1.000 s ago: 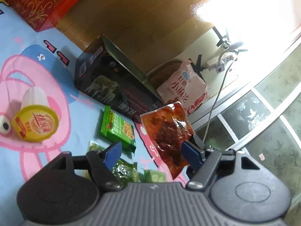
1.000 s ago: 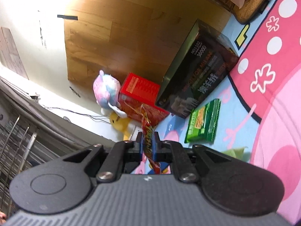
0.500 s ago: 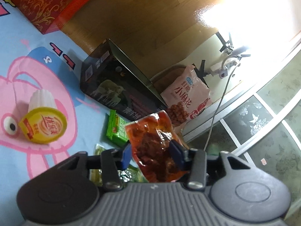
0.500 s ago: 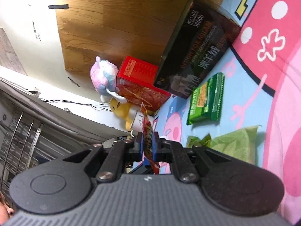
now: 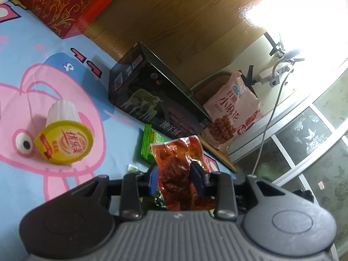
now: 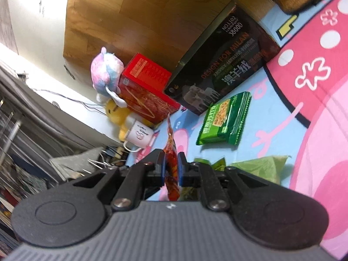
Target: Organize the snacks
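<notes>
Daylight blazed from the upper right of the left view, glare whitening the wooden floor (image 5: 256, 15), right view slightly motion-blurred, fisheye edges bowed.

Left gripper (image 5: 175, 179) and right gripper (image 6: 170, 167): black ribbed bodies, silver screws, round side caps, blue jaws.

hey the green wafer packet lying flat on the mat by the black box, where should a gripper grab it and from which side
Take the green wafer packet across its narrow width near the middle, coming from above. It lies flat on the mat, so the long edges are free, and its far end sits close to the black box.
</notes>
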The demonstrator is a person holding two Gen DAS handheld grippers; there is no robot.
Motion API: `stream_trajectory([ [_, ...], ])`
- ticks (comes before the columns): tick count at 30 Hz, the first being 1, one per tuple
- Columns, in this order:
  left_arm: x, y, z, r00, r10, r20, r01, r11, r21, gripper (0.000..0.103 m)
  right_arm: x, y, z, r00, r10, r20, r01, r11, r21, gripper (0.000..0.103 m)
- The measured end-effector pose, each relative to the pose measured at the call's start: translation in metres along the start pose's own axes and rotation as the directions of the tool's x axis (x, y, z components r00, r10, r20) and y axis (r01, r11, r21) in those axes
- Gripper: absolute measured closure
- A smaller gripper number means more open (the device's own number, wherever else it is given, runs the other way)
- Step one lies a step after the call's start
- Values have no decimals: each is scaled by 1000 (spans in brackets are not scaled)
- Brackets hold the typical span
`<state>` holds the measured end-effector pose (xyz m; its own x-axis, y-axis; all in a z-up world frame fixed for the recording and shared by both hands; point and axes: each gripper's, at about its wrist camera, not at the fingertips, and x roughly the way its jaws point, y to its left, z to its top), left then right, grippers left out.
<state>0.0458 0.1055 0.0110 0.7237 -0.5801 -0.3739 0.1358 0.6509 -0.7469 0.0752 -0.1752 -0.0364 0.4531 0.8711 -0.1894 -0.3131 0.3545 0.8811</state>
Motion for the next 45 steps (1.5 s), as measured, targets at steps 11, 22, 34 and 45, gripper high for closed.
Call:
stream_trajectory([
  [11, 1, 0, 0, 1000, 9, -2, -9, 1000, 1, 72, 4, 12, -6, 999, -52, 4, 52, 992, -116, 88],
  [22, 7, 3, -1, 998, 51, -37, -51, 999, 0, 72, 11, 13, -11, 995, -101, 2, 100, 978, -181, 88],
  [34, 9, 3, -1, 997, 62, -47, -62, 998, 2, 72, 11, 11, -12, 994, -107, -4, 104, 978, -182, 88],
  [45, 9, 3, -1, 997, 64, -48, -64, 998, 3, 72, 12, 12, -12, 994, -113, -3, 110, 975, -195, 88],
])
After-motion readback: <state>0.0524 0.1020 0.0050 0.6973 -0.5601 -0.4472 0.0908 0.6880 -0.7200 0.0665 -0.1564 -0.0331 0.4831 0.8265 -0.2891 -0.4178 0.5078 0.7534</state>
